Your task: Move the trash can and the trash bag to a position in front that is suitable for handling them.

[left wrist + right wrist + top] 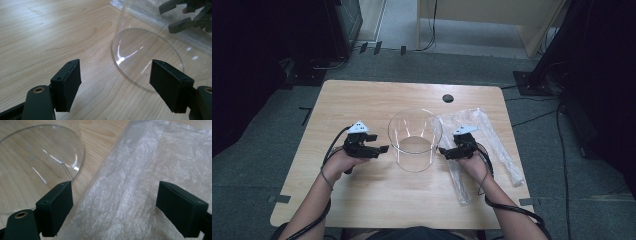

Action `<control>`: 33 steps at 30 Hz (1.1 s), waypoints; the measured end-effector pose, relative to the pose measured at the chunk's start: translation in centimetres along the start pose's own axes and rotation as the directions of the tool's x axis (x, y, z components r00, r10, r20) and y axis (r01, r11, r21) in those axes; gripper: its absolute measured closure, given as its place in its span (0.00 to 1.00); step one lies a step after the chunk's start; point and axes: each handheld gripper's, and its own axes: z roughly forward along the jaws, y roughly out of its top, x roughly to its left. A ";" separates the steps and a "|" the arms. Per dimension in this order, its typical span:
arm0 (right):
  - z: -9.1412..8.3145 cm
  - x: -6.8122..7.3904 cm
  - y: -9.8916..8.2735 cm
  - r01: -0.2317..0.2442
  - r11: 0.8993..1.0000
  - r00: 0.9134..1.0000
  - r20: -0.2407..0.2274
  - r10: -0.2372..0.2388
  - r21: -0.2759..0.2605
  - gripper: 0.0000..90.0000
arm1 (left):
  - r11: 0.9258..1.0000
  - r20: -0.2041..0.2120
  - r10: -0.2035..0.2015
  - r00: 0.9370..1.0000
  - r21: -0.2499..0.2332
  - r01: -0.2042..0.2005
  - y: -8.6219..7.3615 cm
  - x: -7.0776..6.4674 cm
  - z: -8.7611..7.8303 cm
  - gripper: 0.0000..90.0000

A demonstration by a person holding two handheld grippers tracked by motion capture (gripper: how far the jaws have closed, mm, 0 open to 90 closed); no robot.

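Two things matter: the clear cylinder point(414, 140) stands mid-table, rigid, slick and probably light, best clasped at its wall; the plastic bag point(482, 145) lies flat to its right, flimsy, best pinched at an edge. Left gripper point(379, 149) and right gripper point(443, 151) hover with jaws spread, empty.

no readable text, label, brand, number or sign on anything in view

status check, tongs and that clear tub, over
Left tongs open, right tongs open over plastic bag. Clear tub upright between them, untouched. Nothing blocking.
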 end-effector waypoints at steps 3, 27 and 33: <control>0.3 0.0 -0.2 0.014 1.000 1.000 0.013 -0.014 0.014 0.16 | 1.000 0.004 0.003 1.000 -0.003 -0.003 0.0 0.0 0.0 0.27; -0.4 -1.4 -0.8 -0.010 0.999 0.997 0.071 0.013 -0.034 0.62 | 1.000 0.004 -0.001 1.000 -0.015 0.001 0.3 0.0 -0.5 0.28; -0.6 -2.1 -0.7 -0.023 0.999 0.997 0.074 0.026 -0.036 0.79 | 1.000 0.016 0.004 1.000 -0.014 -0.004 0.7 -0.2 -0.5 0.28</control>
